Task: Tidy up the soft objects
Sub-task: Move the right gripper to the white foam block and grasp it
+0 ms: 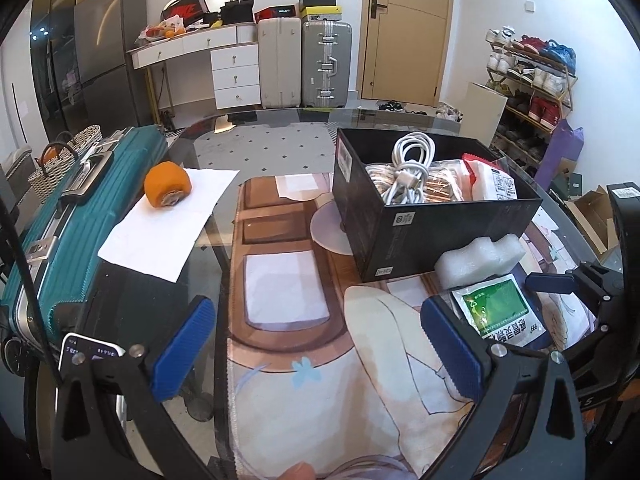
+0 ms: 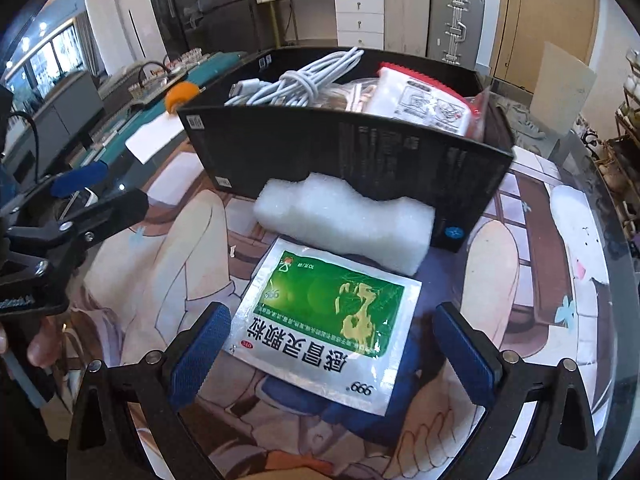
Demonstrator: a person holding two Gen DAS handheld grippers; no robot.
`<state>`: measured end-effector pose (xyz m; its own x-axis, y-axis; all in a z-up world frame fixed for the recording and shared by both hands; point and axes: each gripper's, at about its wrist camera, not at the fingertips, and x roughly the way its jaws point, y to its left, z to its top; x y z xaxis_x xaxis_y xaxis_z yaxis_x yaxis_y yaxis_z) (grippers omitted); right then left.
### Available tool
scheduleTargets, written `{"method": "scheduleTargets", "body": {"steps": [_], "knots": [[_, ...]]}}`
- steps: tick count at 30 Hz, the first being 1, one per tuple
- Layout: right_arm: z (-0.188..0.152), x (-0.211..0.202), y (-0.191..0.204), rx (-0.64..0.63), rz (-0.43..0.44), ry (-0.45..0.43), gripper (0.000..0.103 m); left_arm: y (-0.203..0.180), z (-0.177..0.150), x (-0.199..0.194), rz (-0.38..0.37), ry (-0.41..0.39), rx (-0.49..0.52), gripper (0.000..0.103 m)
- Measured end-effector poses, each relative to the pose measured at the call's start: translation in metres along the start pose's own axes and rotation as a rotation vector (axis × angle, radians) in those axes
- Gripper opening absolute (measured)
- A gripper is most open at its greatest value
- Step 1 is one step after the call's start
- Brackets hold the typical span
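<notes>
Both grippers are released: the right gripper (image 2: pixel 334 350) holds its fingers (image 2: pixel 198 354) spread either side of the green sachet (image 2: pixel 326 324), which lies flat on the worktop (image 2: pixel 560 248), foam (image 2: pixel 344 222) just beyond it against the black box (image 2: pixel 352 152), while the left gripper (image 1: pixel 316 350) hovers over bare mat (image 1: pixel 280 280).

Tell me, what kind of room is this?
Probably a room in someone's home, used for living and storage: a shoe rack full of shoes stands by the wooden door, suitcases line the wall, and a fridge stands nearby.
</notes>
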<state>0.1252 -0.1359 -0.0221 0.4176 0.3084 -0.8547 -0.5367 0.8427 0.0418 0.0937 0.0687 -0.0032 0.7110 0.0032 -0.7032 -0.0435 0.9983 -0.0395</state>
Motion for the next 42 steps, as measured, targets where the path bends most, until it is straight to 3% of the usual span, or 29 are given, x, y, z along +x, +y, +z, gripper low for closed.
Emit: {"method": "scheduleTargets", "body": {"steps": [5, 19, 23, 24, 29, 30, 31, 32, 35, 37, 39, 42], "knots": [[0.004, 0.008, 0.009, -0.004, -0.045, 0.009, 0.102, 0.000, 0.000, 0.001, 0.005, 0.001, -0.003, 0.103], [0.000, 0.004, -0.009, 0.015, -0.054, -0.003, 0.099, -0.006, -0.002, 0.006, 0.001, 0.015, 0.009, 0.103], [-0.009, -0.008, -0.010, -0.015, -0.036, -0.028, 0.075, -0.010, -0.002, 0.007, -0.005, 0.016, 0.015, 0.103], [-0.011, -0.012, -0.010, -0.028, -0.033, -0.035, 0.064, -0.012, -0.001, 0.008, -0.008, 0.019, 0.014, 0.103], [-0.020, -0.024, -0.006, -0.080, 0.004, -0.050, 0.047, -0.022, 0.000, 0.010, -0.027, 0.021, 0.024, 0.103], [-0.022, -0.029, -0.007, -0.084, 0.031, -0.057, 0.021, -0.024, 0.000, 0.010, -0.029, 0.020, 0.026, 0.103], [-0.024, -0.030, -0.008, -0.080, 0.042, -0.054, 0.007, -0.027, 0.000, 0.010, -0.037, 0.020, 0.030, 0.103], [-0.025, -0.031, -0.008, -0.077, 0.027, -0.049, 0.004, -0.030, 0.000, 0.010, -0.043, 0.022, 0.032, 0.103], [-0.032, -0.034, -0.013, -0.070, 0.019, -0.064, 0.008, -0.040, 0.001, 0.010, -0.053, 0.024, 0.049, 0.103], [-0.035, -0.039, -0.017, -0.064, 0.017, -0.075, 0.021, -0.045, 0.001, 0.010, -0.053, 0.024, 0.064, 0.103], [-0.037, -0.042, -0.025, -0.043, 0.028, -0.080, 0.047, -0.047, 0.002, 0.011, -0.053, 0.026, 0.065, 0.103], [-0.033, -0.042, -0.033, -0.027, 0.024, -0.095, 0.051, -0.047, 0.002, 0.011, -0.060, 0.029, 0.058, 0.103]]}}
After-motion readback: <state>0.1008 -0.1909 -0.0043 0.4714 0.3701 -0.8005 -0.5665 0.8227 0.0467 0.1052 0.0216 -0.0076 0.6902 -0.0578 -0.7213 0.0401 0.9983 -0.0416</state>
